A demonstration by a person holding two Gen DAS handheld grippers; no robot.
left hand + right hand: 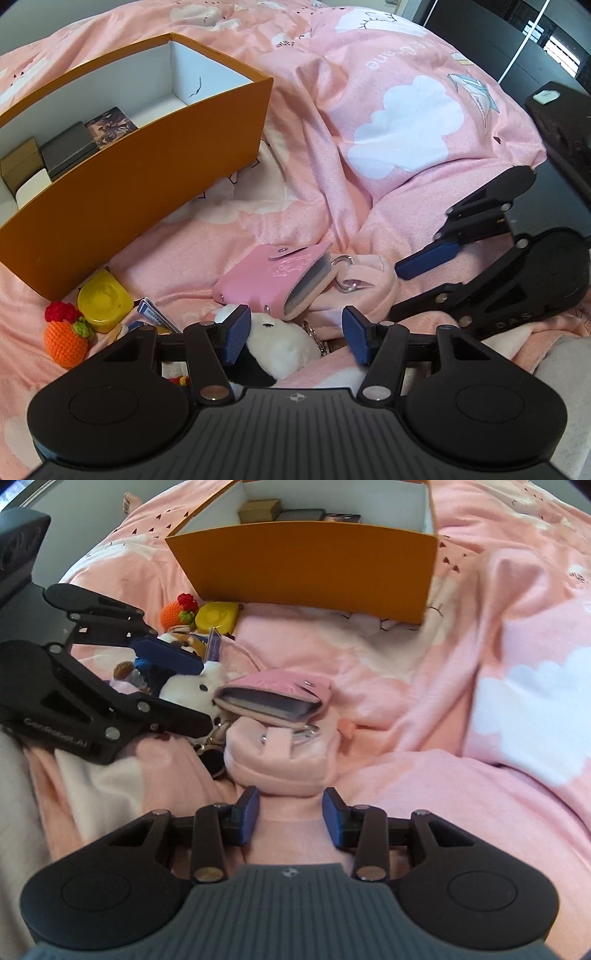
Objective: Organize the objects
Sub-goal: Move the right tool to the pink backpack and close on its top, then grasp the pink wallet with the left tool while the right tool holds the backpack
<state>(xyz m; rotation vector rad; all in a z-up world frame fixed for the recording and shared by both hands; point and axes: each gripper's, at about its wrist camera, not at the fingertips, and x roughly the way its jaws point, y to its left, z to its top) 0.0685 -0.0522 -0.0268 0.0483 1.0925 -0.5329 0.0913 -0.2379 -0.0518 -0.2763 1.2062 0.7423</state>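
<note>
Left gripper: jaws spread, straddling black-and-white plush, pads not pressing. Right gripper: jaws apart, nothing between (pink pouch just ahead). Pink card wallet on pouch; orange box beyond, on bedcover

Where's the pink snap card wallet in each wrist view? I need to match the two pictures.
Left wrist: pink card wallet at centre, just beyond the left claw.
Right wrist: wallet centre-left, above the right claw.
Shared landmark: orange box.
</note>
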